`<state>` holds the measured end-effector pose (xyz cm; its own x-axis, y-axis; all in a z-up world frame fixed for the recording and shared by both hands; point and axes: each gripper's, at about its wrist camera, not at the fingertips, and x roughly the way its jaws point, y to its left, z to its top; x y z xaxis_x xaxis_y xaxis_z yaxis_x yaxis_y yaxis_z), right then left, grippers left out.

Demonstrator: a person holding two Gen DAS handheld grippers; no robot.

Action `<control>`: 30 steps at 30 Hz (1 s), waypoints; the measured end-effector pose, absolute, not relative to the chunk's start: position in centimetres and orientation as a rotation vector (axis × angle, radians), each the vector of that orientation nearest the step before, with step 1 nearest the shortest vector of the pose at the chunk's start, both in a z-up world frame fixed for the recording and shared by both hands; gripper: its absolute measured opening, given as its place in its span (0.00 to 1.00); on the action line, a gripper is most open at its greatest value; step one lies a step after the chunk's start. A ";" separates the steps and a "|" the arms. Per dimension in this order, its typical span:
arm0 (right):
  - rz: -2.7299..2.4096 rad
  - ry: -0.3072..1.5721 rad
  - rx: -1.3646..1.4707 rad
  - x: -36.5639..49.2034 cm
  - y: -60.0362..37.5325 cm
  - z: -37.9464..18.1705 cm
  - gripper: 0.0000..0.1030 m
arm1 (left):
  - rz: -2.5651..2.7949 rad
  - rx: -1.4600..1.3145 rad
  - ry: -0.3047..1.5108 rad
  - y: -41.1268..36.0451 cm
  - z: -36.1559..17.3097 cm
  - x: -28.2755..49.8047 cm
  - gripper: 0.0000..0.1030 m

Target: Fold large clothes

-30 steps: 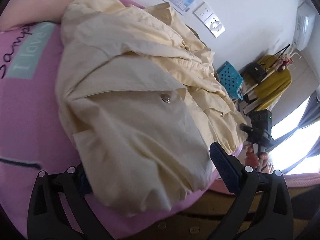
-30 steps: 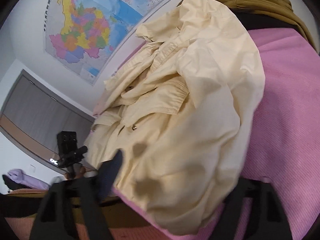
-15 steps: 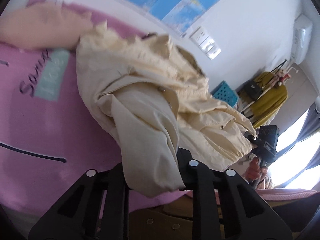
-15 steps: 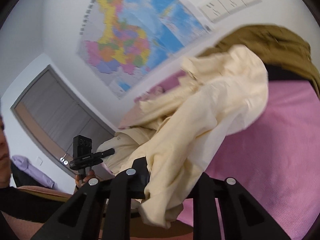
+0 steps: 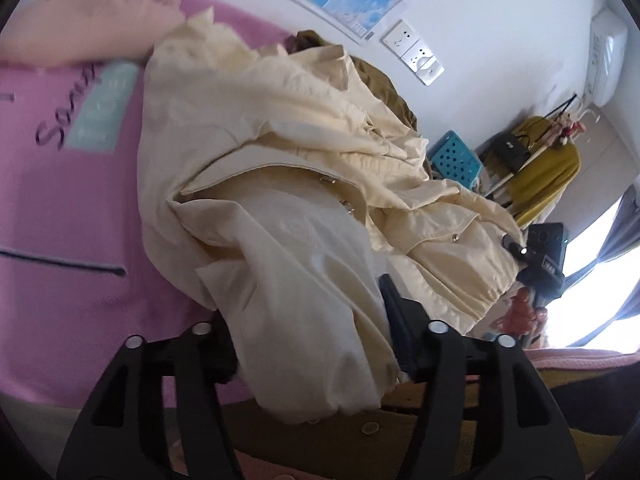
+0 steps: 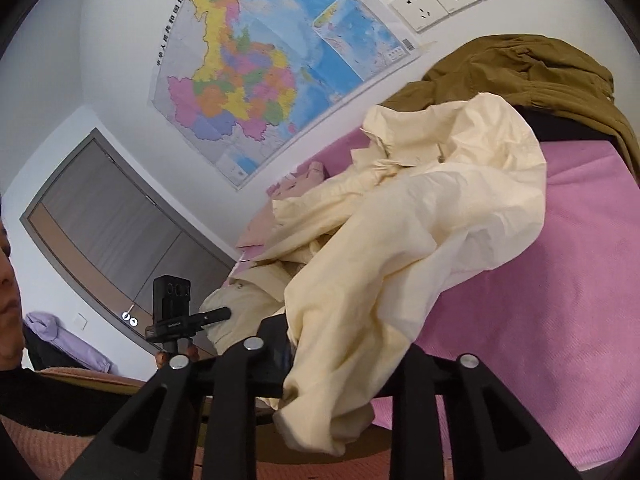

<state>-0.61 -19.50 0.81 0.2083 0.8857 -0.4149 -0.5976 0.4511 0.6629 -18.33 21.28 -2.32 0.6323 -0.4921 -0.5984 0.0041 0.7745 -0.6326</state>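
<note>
Cream jacket (image 5: 304,184) lengthwise toward far wall

On the pink bedspread (image 5: 60,200), at about ten o'clock in the left wrist view, dark handwritten letters reading "Som" (image 5: 60,120) can be made out before the word is cut off by a pale pillow, and the white print on the teal patch (image 5: 105,110) beside it is too blurred to be read. On the wall map (image 6: 256,76), at about eleven o'clock in the right wrist view, a line of Chinese characters, 中华人民共和国地图 (image 6: 172,26), is printed along its edge.
</note>
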 end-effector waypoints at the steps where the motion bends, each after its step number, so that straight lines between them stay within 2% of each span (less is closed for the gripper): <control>1: 1.064 0.867 0.392 -0.7 -19.5 0.5 0.31 | -0.306 -0.643 0.861 21.3 -2.7 -18.3 0.64; 3: 1.064 0.884 0.387 -0.9 -19.4 0.1 0.37 | -0.294 -0.645 0.887 21.1 -3.3 -18.1 0.64; 4: 1.062 0.889 0.384 -1.0 -19.2 0.0 0.37 | -0.292 -0.655 0.897 21.0 -3.6 -17.9 0.61; 5: 1.061 0.893 0.379 -1.1 -19.2 -0.1 0.37 | -0.287 -0.657 0.902 21.0 -3.7 -17.9 0.56; 6: 1.059 0.898 0.373 -1.2 -19.1 -0.3 0.37 | -0.293 -0.664 0.900 21.0 -3.7 -17.9 0.40; 7: 1.056 0.900 0.375 -1.3 -19.1 -0.3 0.36 | -0.310 -0.683 0.890 21.2 -3.5 -18.0 0.32; 9: 1.052 0.881 0.374 -1.6 -19.4 0.0 0.27 | -0.311 -0.686 0.878 21.5 -2.9 -18.1 0.29; 15: 1.050 0.821 0.444 -0.7 -19.8 2.4 0.19 | -0.320 -0.709 0.824 22.8 -0.6 -18.5 0.23; 30: 1.019 0.756 0.518 6.6 -16.9 7.9 0.19 | -0.282 -0.586 0.814 24.1 5.5 -15.3 0.23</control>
